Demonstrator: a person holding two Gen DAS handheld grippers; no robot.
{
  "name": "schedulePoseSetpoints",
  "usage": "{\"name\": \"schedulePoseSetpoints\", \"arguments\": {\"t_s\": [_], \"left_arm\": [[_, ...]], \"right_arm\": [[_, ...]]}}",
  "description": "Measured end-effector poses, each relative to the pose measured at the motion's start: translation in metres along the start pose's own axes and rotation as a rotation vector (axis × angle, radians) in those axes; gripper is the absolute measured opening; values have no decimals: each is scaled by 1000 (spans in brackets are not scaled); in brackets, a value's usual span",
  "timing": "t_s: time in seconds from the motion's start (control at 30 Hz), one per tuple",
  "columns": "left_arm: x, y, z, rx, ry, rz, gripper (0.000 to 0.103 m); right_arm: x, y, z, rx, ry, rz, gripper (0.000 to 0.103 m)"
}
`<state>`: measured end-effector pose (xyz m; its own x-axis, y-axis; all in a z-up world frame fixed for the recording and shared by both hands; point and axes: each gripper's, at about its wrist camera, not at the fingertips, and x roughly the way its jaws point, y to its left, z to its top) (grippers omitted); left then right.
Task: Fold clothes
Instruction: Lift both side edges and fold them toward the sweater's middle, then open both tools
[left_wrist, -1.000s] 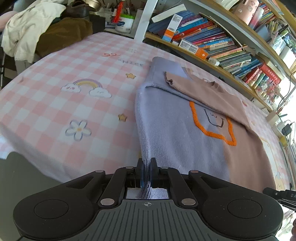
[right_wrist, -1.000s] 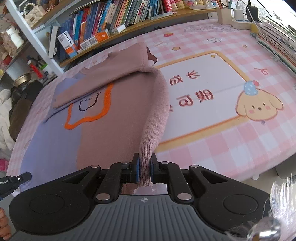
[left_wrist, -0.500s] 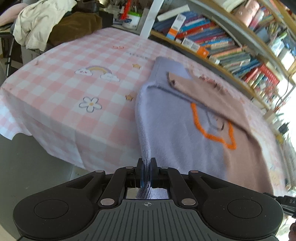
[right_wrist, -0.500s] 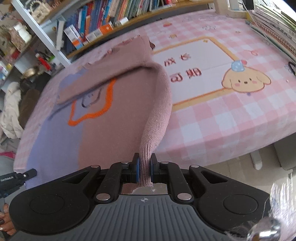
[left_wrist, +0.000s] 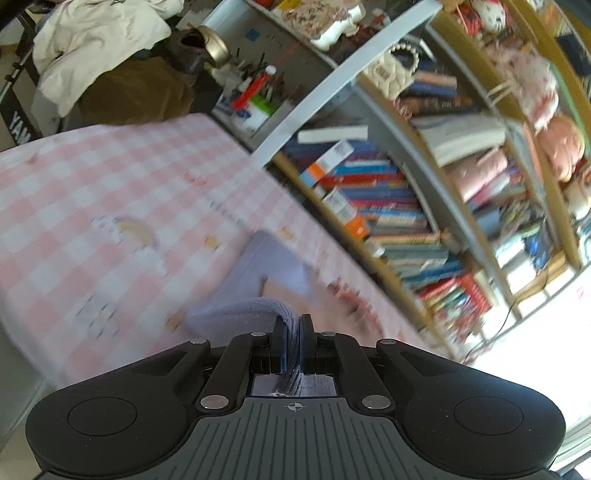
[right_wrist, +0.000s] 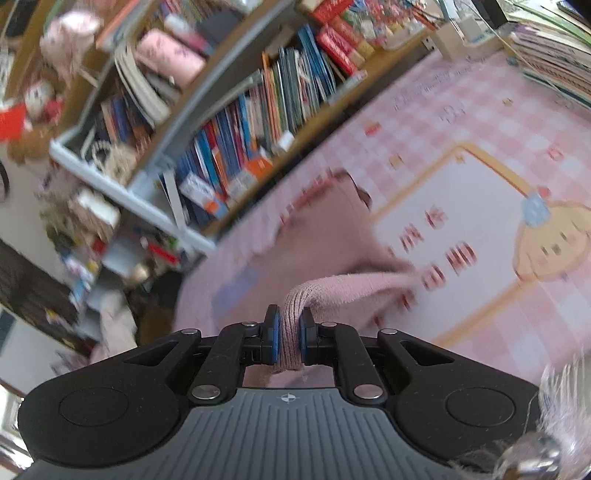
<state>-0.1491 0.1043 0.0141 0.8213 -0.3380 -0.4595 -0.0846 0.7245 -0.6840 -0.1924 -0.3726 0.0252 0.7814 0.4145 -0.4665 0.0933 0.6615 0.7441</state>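
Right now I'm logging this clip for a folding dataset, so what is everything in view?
sweater: one, lilac and dusty pink, on the table, near hem lifted
tablecloth: one, pink-white check, covering the table
puppy print: one, yellow, on the cloth's right part
bookshelf: one, crowded with coloured books, behind the table
cream garment: one, heaped at far left
left gripper: black, shut on the lilac hem
right gripper: black, shut on the pink hem
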Motion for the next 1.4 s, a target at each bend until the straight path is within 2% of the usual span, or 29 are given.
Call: {"name": "schedulePoseSetpoints", "arguments": {"t_s": [0.27, 0.53, 0.77, 1.2, 1.33, 1.4], "left_arm": [[54, -13, 36, 10, -2, -41, 5], [105, -16, 60, 18, 30, -45, 5], [145, -16, 72, 33, 68, -22, 5], [201, -2, 76, 59, 154, 54, 6], [213, 3, 76, 66, 186, 92, 11], [216, 6, 78, 64, 196, 90, 19]], "right_arm": [[34, 16, 43, 2, -54, -13, 10], [80, 19, 73, 20, -72, -54, 10], [118, 15, 93, 38, -62, -105, 10], [173, 2, 109, 68, -9, -195, 11], [188, 1, 111, 62, 9, -216, 16], [192, 1, 112, 59, 12, -214, 27]]}}
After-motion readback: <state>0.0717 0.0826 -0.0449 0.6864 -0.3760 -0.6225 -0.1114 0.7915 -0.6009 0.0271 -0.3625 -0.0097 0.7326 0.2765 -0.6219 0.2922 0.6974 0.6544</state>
